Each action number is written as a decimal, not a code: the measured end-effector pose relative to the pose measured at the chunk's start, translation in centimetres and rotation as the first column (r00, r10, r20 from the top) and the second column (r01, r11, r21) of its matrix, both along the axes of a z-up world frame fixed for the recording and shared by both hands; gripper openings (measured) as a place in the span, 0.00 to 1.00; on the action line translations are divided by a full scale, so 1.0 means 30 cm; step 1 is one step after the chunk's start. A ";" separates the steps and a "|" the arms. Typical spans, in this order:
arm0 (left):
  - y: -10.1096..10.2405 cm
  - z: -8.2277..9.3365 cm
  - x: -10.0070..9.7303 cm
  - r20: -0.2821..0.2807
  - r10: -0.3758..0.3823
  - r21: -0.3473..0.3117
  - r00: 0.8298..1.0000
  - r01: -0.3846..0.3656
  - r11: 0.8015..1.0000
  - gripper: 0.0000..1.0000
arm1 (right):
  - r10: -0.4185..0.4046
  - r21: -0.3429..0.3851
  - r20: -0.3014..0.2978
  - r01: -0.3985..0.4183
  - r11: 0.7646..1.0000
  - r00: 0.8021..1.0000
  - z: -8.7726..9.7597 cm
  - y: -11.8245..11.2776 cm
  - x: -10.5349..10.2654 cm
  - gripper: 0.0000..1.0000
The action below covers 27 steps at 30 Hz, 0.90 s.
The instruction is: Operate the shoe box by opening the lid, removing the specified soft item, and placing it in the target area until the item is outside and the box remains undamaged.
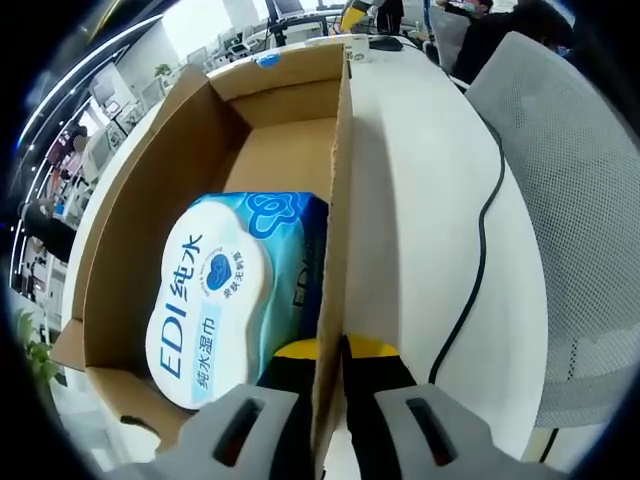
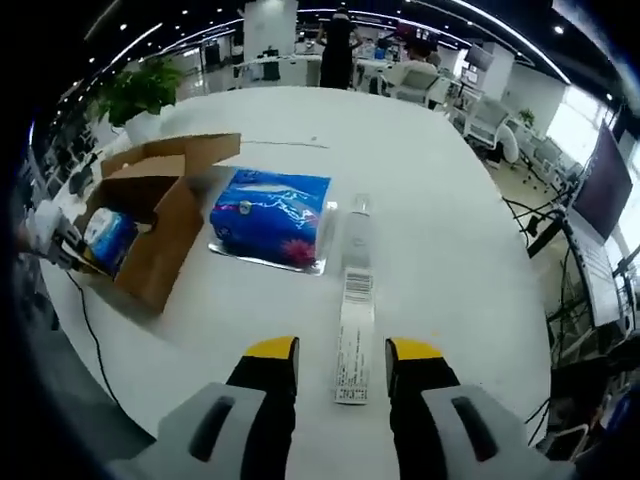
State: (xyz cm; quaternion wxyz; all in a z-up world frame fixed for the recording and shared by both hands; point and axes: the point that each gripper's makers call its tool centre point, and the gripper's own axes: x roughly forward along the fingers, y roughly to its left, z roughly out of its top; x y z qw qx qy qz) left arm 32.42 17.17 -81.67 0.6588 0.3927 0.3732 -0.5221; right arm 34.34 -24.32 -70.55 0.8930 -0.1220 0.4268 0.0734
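Brown corrugated cardboard forms the open shoe box (image 1: 215,130), which is seen on a white round table (image 1: 420,200) in the left gripper view. One side wall of the box is pinched between the yellow-tipped black jaws of the left gripper (image 1: 330,352), which are clenched on it, one jaw inside and one outside. Inside the box, at its near end, a light-blue soft pack of wet wipes (image 1: 240,290) is seen, its white lid printed with "EDI" and Chinese characters. A thin black cable (image 1: 480,260) is laid across the table to the right of the box, and a grey mesh chair back (image 1: 575,200) is seen beyond the table edge.

In the right gripper view, the same box (image 2: 150,215) is seen at the far left of the table (image 2: 450,250), with the wipes pack (image 2: 105,240) within it. Just right of the box, a blue patterned plastic packet of tissues (image 2: 272,218) is lying flat. Right of that, a clear slim wrapped item with a white barcode label (image 2: 354,310) is lying lengthwise; its print cannot be read. The right gripper (image 2: 342,372) is held released above the table, its jaws apart on either side of the near end of the label, grasping nothing. A green potted plant (image 2: 140,95) is standing at the table's far left edge.
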 end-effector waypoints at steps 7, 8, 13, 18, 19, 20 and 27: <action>0.001 0.000 -0.001 0.004 -0.005 -0.001 1.000 0.005 1.000 0.04 | 0.067 -0.003 0.027 -0.067 0.998 0.997 0.057 0.048 -0.063 0.43; 0.001 0.001 -0.001 0.004 -0.003 -0.001 1.000 0.003 1.000 0.04 | 0.081 0.042 0.063 -0.084 0.996 0.995 0.073 0.078 -0.059 0.50; 0.003 0.003 -0.002 0.003 -0.003 -0.002 1.000 0.003 1.000 0.04 | 0.162 -0.053 0.073 -0.159 0.986 0.984 0.111 0.098 -0.089 0.54; 0.004 0.004 -0.001 0.008 -0.005 -0.002 1.000 0.005 1.000 0.04 | 0.234 -0.099 0.074 -0.226 0.969 0.969 0.144 0.138 -0.112 0.54; 0.004 0.003 -0.001 0.008 -0.005 -0.002 1.000 0.005 1.000 0.04 | 0.241 -0.096 0.076 -0.233 0.968 0.968 0.151 0.147 -0.117 0.54; 0.004 0.003 -0.001 0.007 -0.004 -0.002 1.000 0.004 1.000 0.04 | 0.242 -0.090 0.079 -0.234 0.968 0.967 0.141 0.128 -0.105 0.54; 0.007 0.001 0.002 0.009 -0.008 -0.002 1.000 0.008 1.000 0.04 | 0.274 0.001 0.101 -0.275 0.961 0.957 0.149 0.212 -0.129 0.55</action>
